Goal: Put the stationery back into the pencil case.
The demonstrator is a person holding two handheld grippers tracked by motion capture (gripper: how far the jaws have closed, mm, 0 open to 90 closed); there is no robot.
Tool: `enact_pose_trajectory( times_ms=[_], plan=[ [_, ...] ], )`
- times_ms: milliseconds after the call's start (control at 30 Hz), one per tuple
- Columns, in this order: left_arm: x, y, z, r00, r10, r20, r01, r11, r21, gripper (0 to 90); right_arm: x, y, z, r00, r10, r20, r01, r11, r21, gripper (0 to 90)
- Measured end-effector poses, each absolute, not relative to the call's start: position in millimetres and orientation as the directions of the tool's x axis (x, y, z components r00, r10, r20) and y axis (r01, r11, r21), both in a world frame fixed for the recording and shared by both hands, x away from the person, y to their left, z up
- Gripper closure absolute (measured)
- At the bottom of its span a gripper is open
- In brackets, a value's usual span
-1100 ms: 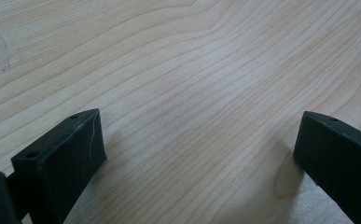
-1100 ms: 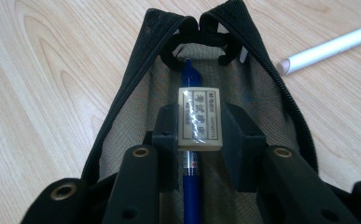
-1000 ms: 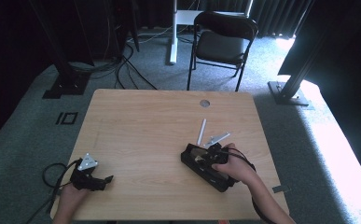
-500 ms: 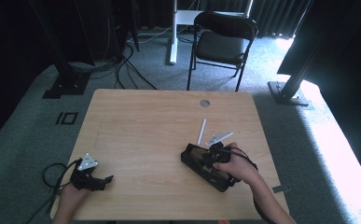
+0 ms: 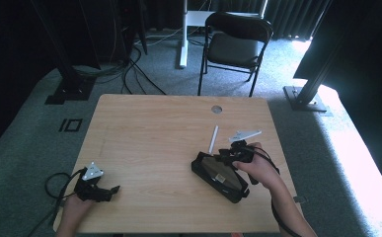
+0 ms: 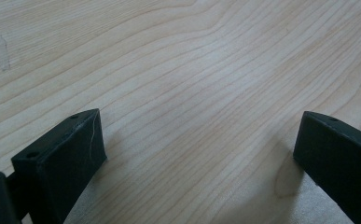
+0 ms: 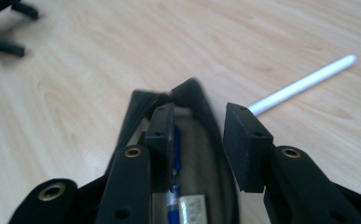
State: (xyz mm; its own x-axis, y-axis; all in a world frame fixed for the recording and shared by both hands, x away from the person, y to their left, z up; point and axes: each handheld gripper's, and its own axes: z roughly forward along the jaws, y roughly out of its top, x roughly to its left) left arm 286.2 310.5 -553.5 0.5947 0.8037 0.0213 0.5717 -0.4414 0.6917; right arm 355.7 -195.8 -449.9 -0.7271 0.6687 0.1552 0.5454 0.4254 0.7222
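High view, table [image 5: 154,133]: light wood, centre of frame, dark floor and a folding chair [image 5: 235,42] above it.
High view, pencil case [image 5: 221,177]: black, unzipped, lower right of centre, lying slantwise on the wood.
High view, right gripper [image 5: 228,157]: lower right, held in a hand [image 5: 257,170] at the case's upper end.
High view, white pen [image 5: 212,139]: just above the case, bare on the table, apart from it.
High view, left gripper [image 5: 107,191]: lower left corner, resting on the table, well apart from the case.
Left gripper view, jaws: spread wide at the bottom corners, bare wood grain between them, gripping nothing.
Right gripper view, jaws: partly parted and just been opening, poised over the case's open mouth; left pad [image 7: 162,140] over or against the case's edge, contact unclear; gap between the pads open.
Right gripper view, case contents: blue pen [image 7: 174,186] and a small label [image 7: 193,207] inside, bottom centre.
Right gripper view, white pen: upper right, beyond the right jaw.
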Motion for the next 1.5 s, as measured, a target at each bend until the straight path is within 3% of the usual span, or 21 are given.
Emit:
enact_pose_trajectory(
  times_ms=[233,833,1233,1500],
  plan=[
    [286.2,310.4,-553.5,0.594,0.804,0.021,0.572,-0.441,0.692,2.2,373.2,-196.9,-455.5,-0.674,0.716,0.183,0.577,0.355,0.736,62.4],
    [286.2,310.5,-553.5,0.594,0.804,0.021,0.572,-0.441,0.692,2.2,435.0,-190.5,-488.0,-0.539,0.812,0.226,0.702,0.285,0.653,58.4],
    [286.2,310.5,-553.5,0.594,0.804,0.021,0.572,-0.441,0.692,2.2,469.2,-179.4,-511.2,-0.397,0.887,0.234,0.770,0.184,0.611,55.0],
    [286.2,310.5,-553.5,0.594,0.804,0.021,0.572,-0.441,0.692,2.2,476.2,-168.9,-517.8,-0.391,0.897,0.204,0.782,0.207,0.588,55.5]
  ],
)
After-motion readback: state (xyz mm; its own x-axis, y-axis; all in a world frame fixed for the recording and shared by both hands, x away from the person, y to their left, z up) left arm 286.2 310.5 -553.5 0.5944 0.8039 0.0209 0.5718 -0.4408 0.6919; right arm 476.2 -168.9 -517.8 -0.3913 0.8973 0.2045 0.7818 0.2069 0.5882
